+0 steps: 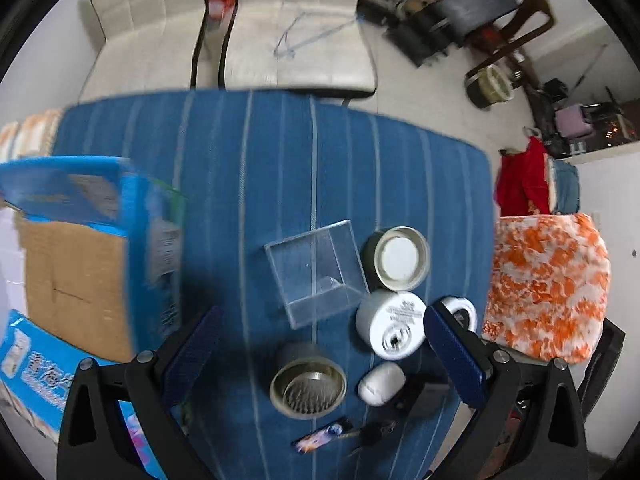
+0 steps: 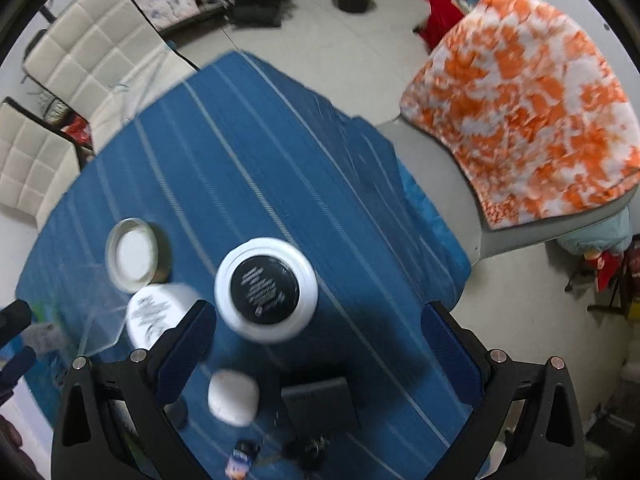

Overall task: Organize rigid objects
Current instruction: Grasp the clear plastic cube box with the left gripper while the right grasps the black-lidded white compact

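Both tools stand wide open and empty above the worktop [image 1: 280, 168]: left tool [image 1: 320, 344], right tool [image 2: 320, 340]. The jars, clear box [image 1: 316, 268] and white case [image 1: 380, 383] lie clustered, none yet in the carton [image 1: 76, 284]. Judged stage: selection. Next move requires descent onto the black-lidded jar [image 2: 266, 290], squarely centred.
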The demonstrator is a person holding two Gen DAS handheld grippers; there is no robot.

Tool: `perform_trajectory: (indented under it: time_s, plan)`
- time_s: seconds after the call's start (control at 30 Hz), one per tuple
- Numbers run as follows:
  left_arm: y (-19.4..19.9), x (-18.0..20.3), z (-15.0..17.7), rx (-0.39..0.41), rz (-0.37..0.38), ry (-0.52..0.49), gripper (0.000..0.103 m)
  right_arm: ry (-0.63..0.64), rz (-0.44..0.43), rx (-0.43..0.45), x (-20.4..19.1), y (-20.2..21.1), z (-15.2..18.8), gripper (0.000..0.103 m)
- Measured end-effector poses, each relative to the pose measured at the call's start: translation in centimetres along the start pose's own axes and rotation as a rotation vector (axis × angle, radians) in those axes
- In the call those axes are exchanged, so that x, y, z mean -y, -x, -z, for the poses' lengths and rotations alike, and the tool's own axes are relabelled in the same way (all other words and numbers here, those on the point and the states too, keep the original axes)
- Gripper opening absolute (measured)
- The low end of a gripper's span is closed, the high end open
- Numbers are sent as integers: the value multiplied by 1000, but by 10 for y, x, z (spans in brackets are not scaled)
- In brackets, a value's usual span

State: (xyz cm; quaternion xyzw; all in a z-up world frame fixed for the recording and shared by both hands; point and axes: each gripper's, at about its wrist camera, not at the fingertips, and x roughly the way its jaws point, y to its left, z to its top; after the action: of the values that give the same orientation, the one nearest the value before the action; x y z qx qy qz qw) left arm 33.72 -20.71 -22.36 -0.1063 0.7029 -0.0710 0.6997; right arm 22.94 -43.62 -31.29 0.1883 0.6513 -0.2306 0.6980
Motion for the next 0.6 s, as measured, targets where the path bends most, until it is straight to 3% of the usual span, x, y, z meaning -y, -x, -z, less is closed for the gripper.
perform_trajectory:
  time_s: [0.27, 0.3, 0.37, 0.53, 0.6]
  plan:
    - [-64, 11, -24, -88, -118, -30, 102, 4, -24, -65, -7, -42, -4, 103]
    - [-72, 14, -23, -97, -131, -48, 98, -1, -34, -77, -7, -47, -4, 103]
    - [-78, 16, -22, -107, -164, -96, 73, -11, -62, -95, -7, -51, -2, 103]
    - [-70, 24, 0, -54, -219, -264, 71, 31, -41, -146, -23, -70, 3, 89]
    - [-73, 27, 8, -52, -266, -308, 71, 63, 13, -114, -33, -71, 6, 89]
